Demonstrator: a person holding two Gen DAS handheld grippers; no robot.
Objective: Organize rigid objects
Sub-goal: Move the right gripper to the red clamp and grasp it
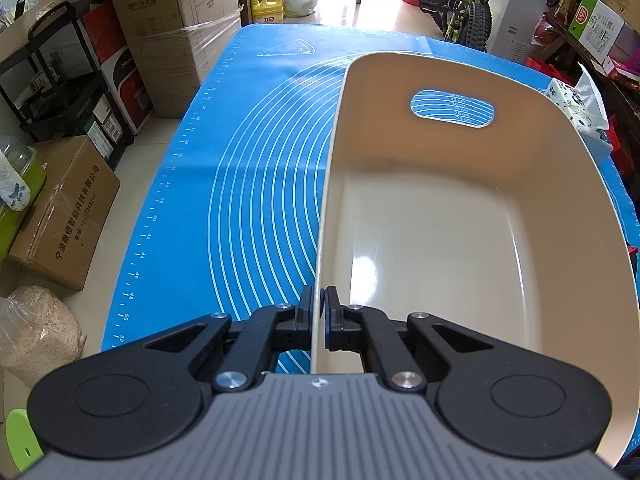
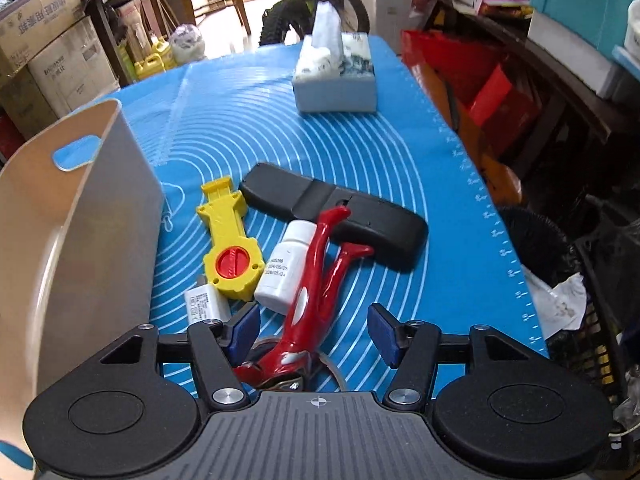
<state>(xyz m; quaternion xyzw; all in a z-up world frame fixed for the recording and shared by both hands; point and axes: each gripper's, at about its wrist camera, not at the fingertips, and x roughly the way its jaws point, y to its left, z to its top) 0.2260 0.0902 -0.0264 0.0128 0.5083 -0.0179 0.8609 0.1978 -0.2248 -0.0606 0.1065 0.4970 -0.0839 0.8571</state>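
floor: pale tiles (image 1: 152,148) | left: stacked cardboard boxes (image 1: 168,32) | far: bicycle (image 1: 468,4), bright doorway

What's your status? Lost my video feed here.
Left gripper shut on bin rim; bin empty. Right gripper open over red figure. White bottle, yellow toy crowd it.

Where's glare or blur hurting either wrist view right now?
Left wrist view: sharp, with one bright glare patch on the floor of the glossy cream plastic bin. Right wrist view: motion-smeared, especially the bin wall at left; fisheye bends the blue silicone mat.
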